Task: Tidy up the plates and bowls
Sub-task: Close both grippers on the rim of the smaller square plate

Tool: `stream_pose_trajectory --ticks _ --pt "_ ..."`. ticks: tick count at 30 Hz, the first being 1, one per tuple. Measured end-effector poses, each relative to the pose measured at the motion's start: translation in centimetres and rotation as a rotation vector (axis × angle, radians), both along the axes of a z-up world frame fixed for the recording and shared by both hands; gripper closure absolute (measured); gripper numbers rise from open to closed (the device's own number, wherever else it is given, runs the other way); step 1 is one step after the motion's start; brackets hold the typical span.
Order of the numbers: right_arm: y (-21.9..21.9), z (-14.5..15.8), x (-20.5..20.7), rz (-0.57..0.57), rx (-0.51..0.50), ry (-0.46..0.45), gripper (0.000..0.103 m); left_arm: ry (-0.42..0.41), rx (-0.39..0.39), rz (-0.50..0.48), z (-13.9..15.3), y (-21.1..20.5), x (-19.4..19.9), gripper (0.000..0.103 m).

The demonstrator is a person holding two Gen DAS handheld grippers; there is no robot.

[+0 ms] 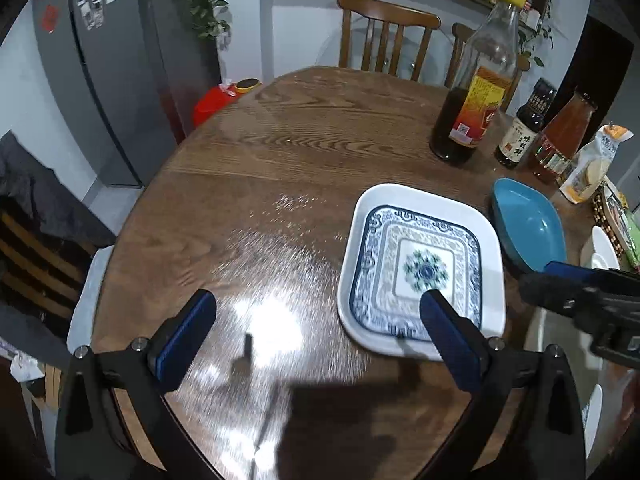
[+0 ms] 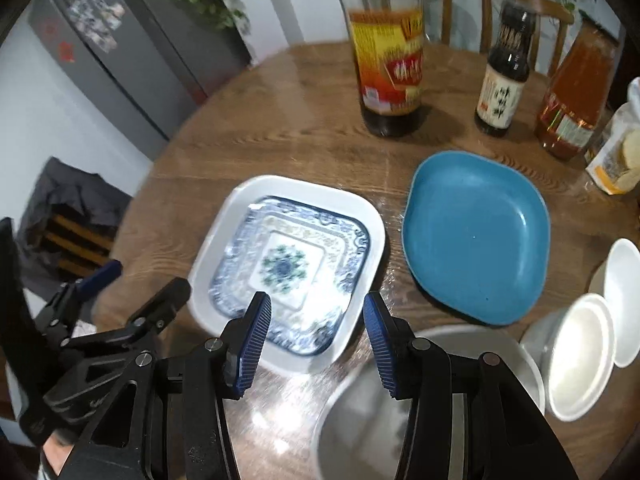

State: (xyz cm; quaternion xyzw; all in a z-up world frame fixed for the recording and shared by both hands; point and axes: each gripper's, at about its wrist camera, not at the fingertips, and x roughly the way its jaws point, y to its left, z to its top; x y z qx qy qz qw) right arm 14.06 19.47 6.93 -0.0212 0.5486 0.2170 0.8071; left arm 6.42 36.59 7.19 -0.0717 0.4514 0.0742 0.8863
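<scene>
A square white plate with a blue flower pattern [image 1: 420,268] [image 2: 288,264] lies on the round wooden table [image 1: 280,152]. To its right sits a blue plate [image 1: 528,224] [image 2: 476,236]. Two white bowls [image 2: 580,356] stand at the right edge, and a grey bowl [image 2: 360,400] sits under my right gripper. My left gripper [image 1: 316,316] is open and empty above bare table, its right finger over the patterned plate's near corner. My right gripper [image 2: 316,316] is open and empty over that plate's near edge.
A tall soy sauce bottle [image 1: 476,80] [image 2: 388,60], a small dark bottle [image 2: 504,68], an orange bottle [image 2: 576,92] and a snack bag [image 2: 616,160] stand at the back right. Wooden chairs [image 1: 384,36] are behind the table. The left gripper [image 2: 140,284] shows at the left of the right wrist view.
</scene>
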Motion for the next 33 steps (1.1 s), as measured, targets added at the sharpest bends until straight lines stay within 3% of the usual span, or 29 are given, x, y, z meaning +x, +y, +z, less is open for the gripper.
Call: stream_pose_trajectory --ticks 6,13,18,22,27,33 --pt "1.3 -1.9 1.8 0.002 -0.068 0.048 0.054 0.033 0.037 -0.030 -1.7 0.0 3.0 0.008" --pt "1.4 -3.3 2.4 0.005 -0.135 0.067 0.055 0.083 -0.001 -0.056 -3.6 0.6 4.0 0.031" --pt "1.8 -4.4 2.4 0.025 -0.137 0.078 0.071 0.093 -0.030 -0.071 -4.2 0.6 4.2 0.041" --pt "1.9 -4.4 2.0 0.031 -0.130 0.058 0.084 0.092 -0.013 -0.119 -4.0 0.0 3.9 0.057" --pt "1.7 -4.3 1.5 0.012 -0.128 0.028 0.090 0.091 -0.001 -0.143 -4.2 -0.6 3.6 0.060" --pt "1.0 -2.6 0.6 0.004 -0.126 -0.048 0.091 0.074 -0.033 -0.140 -4.1 0.1 3.0 0.076"
